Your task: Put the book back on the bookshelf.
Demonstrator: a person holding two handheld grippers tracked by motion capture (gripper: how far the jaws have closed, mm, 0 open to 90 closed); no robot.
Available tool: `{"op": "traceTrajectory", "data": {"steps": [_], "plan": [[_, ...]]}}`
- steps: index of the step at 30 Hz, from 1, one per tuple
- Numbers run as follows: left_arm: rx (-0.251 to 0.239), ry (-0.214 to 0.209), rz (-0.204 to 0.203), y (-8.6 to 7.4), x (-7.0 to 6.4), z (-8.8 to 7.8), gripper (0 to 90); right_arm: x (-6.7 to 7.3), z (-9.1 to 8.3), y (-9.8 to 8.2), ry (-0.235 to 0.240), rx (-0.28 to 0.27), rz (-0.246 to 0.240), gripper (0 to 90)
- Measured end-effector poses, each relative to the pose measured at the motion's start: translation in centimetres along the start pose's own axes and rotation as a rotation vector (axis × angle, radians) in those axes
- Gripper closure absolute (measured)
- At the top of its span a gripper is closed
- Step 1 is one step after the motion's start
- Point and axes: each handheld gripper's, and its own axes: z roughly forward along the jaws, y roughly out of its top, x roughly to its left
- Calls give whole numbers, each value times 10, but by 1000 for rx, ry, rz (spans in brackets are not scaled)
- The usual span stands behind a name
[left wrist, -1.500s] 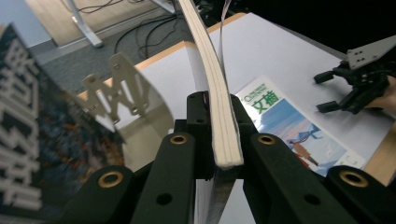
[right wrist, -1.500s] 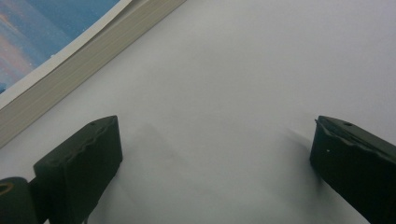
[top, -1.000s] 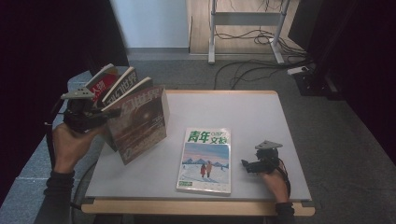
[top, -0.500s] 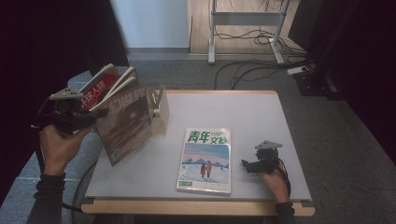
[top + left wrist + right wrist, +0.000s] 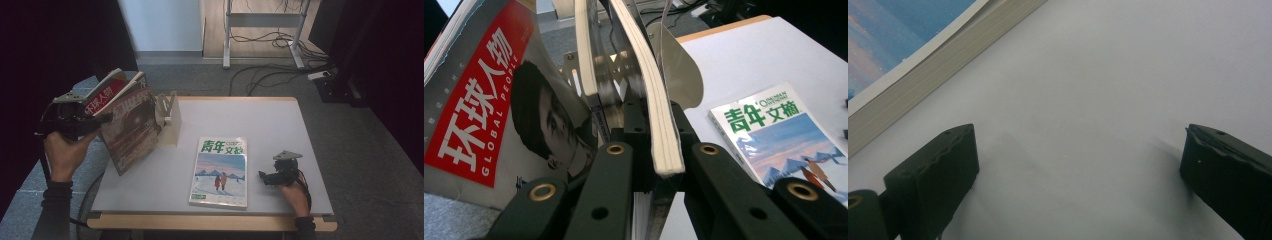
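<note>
At the table's left edge, a person's left hand point(image 5: 62, 152) lifts the left gripper point(image 5: 95, 122), its black jaws clamped on the lower edge of a magazine point(image 5: 131, 127) with a dark brown cover, held upright and tilted above the white table point(image 5: 265, 120). In the left gripper view, the magazine's point(image 5: 659, 115) pale page edges run up between the jaws. Beside it leans a second magazine point(image 5: 489, 95) whose red panel reads "环球人物 GLOBAL PEOPLE". Just behind stands a metal bookend point(image 5: 169, 117). A third magazine point(image 5: 220, 171), titled "青年文摘" in green over a snowy scene, lies flat mid-table. Near the front right, the right hand point(image 5: 292, 192) rests on the table, holding the right gripper point(image 5: 267, 177) with its jaws spread wide, nothing between them.
</note>
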Motion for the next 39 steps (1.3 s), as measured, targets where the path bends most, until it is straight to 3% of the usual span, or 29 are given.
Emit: {"op": "traceTrajectory", "data": {"steps": [11,30,39], "plan": [[-2,37,-14,9,-1,20,843,0,0,0,2,1,0,14],[-17,45,-61,5,10,3,843,0,0,0,1,1,0,14],[-14,49,-59,8,7,19,842,0,0,0,1,1,1,14]]}}
